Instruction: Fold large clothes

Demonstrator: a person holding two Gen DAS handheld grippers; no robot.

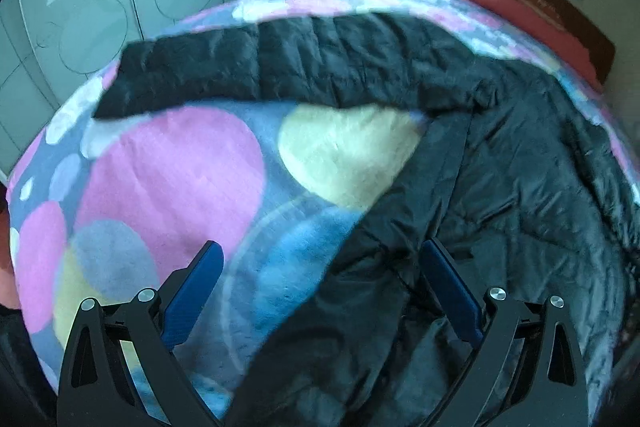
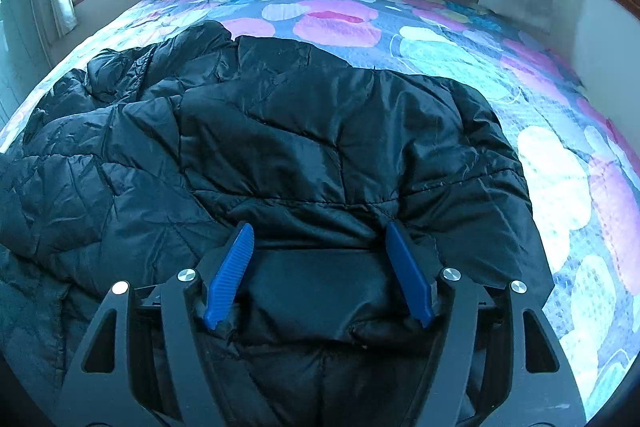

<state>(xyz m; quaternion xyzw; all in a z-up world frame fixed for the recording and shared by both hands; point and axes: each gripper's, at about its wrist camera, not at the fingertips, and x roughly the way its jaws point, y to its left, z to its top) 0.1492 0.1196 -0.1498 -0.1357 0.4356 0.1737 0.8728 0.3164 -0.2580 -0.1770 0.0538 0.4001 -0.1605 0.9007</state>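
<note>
Nearest, the right gripper (image 2: 320,235) hovers over a black puffer jacket (image 2: 300,147), jaws spread wide around a fabric fold without pinching it. The left gripper (image 1: 322,255) gapes wide, empty, above the hem. The jacket sprawls across a dotted blanket (image 1: 168,163); I judge both should pinch edges firmly before folding.

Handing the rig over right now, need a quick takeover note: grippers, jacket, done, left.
Left gripper: open, holding nothing, over the jacket's edge where it meets the blanket.
Right gripper: jaws apart, straddling a fold of fabric near the camera; a grip cannot be confirmed.
Black puffer jacket: spread on the circle-patterned blanket, one sleeve stretched out sideways, the left part crumpled.
Done: jacket laid out on the bed.
Left: likely bring the sleeve in, smooth the crumpled side, fold the body.
</note>
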